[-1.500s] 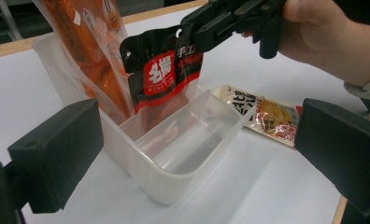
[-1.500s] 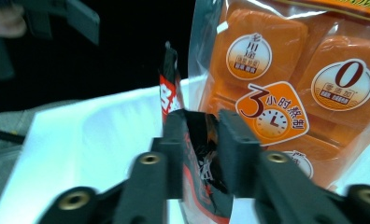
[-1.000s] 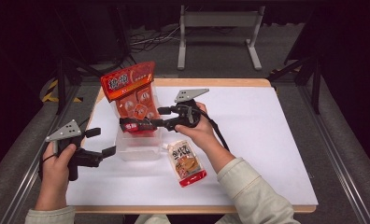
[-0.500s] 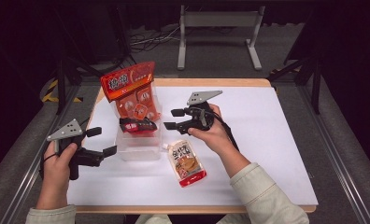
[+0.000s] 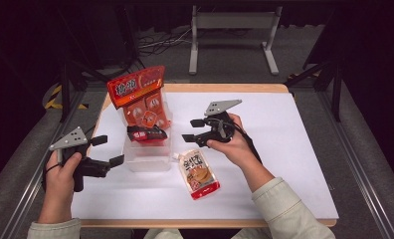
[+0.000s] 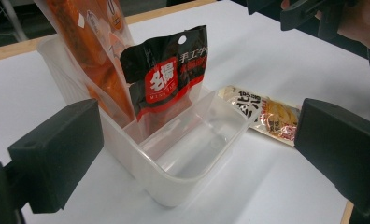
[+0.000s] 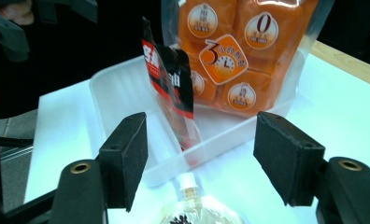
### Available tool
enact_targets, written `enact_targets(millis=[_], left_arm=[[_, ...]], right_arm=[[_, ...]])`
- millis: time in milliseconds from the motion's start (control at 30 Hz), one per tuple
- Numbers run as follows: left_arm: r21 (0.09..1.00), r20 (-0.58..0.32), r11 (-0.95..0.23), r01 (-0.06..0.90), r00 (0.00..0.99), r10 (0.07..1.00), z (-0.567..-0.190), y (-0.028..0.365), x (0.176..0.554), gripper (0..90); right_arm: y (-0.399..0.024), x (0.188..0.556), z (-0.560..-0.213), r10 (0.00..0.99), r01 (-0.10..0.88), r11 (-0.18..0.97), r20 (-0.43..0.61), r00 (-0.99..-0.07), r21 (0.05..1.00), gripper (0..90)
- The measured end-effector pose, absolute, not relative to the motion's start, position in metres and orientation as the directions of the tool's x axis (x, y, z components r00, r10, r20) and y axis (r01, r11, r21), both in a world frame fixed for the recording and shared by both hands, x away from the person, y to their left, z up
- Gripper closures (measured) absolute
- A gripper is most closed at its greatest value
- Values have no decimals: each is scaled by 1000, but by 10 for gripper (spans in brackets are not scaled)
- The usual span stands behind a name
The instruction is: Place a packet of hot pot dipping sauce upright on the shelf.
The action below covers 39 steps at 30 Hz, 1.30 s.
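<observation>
Right gripper (image 5: 191, 130): jaws spread wide, have just been opening, nothing between them. It sits just right of the clear plastic bin (image 5: 147, 158), pointing at it, not touching.

Left gripper (image 5: 107, 150): jaws spread, empty, hovering at the bin's left side, apart from it.

Black-and-red packet (image 5: 146, 133) stands upright in the bin's middle compartment, leaning on a divider; free of both grippers. In the right gripper view it shows edge-on (image 7: 171, 88) between the jaws but farther off.

Big orange bag (image 5: 139, 97) stands upright in the bin's far compartment, behind the packet. Near compartment is bare.

Spouted pouch (image 5: 198, 173) lies flat on the white table (image 5: 284, 149), just right of the bin's near corner, spout toward the bin.
</observation>
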State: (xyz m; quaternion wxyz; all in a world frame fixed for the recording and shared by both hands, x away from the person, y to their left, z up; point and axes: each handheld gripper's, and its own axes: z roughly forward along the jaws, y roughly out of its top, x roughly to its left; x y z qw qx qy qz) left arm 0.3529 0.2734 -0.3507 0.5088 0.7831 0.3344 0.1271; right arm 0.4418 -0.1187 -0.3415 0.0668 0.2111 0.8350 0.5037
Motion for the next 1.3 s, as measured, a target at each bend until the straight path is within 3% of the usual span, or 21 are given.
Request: enact_targets(millis=[633,1000,1300], left_arm=[[880,-133,-267,393,743,656,-351,272,354,22],[879,-130,-271,391,745,654,-351,271,354,22],[879,-134,-269,394,745,654,-352,271,354,22]], right_arm=[[-121,441,-384,443,348,447,134,-886,824,346],[-116,445,-408,452,406,496,171,-875,767,302],[-115,451,-420,492,458,534,180,-852,710,321]])
